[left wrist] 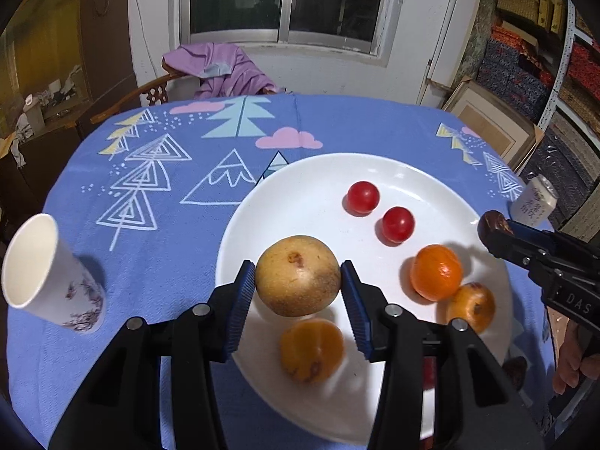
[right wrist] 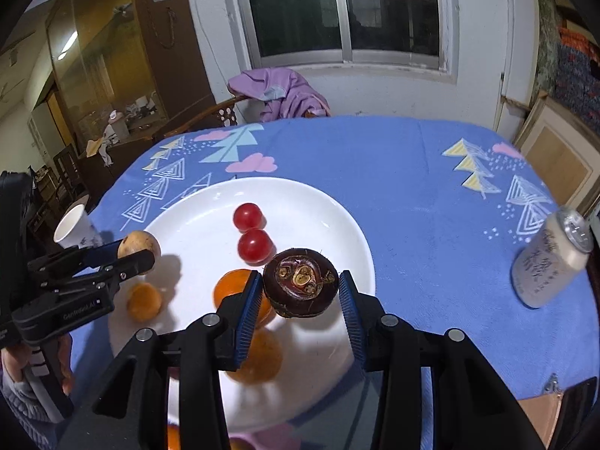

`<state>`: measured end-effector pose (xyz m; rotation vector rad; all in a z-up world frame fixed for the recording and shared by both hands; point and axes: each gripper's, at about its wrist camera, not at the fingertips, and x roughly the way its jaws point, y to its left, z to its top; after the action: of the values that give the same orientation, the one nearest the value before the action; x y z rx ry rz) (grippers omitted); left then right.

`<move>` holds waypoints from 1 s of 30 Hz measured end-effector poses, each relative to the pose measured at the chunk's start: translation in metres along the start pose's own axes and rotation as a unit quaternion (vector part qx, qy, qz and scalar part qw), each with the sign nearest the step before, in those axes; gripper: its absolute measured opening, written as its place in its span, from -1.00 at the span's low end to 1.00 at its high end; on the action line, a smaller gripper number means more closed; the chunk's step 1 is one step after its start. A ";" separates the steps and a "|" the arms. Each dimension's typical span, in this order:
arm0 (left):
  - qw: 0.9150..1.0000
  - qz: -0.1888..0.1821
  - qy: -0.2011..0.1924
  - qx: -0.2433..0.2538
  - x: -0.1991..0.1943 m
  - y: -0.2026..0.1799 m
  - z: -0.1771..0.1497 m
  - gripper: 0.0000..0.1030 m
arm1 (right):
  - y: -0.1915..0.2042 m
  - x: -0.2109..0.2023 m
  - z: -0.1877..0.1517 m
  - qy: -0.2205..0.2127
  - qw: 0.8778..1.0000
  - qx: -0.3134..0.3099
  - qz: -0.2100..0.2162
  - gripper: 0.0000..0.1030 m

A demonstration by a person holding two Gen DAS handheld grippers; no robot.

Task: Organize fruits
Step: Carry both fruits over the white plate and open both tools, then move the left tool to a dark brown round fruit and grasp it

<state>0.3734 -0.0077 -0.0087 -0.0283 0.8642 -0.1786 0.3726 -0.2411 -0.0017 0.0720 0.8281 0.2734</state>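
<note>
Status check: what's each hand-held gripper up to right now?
Left hand-held gripper shut on tan fruit. Right hand-held gripper shut on dark round fruit. Both over white plate; nothing blocking.

Both wrist views look steeply down, close above the shared white plate [left wrist: 300,183], facing the window [right wrist: 345,11].

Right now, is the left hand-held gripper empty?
No, the left hand-held gripper is clamped on a tan round fruit held above the white plate.
</note>
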 end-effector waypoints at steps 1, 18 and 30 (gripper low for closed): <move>1.000 -0.001 0.003 -0.002 0.004 0.001 -0.001 -0.10 | -0.001 0.006 -0.001 0.007 1.000 0.001 0.003 -0.16; 0.998 0.001 -0.055 -0.026 -0.090 0.015 -0.053 0.37 | -0.006 -0.080 -0.052 -0.045 0.998 0.025 0.041 0.16; 0.997 0.017 -0.071 0.014 -0.152 0.002 -0.175 0.49 | -0.027 -0.138 -0.145 -0.073 0.995 0.064 0.039 0.37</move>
<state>0.1444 0.0276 -0.0083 0.0005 0.7189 -0.1543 0.1827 -0.3100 -0.0055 0.2413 0.6977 0.2845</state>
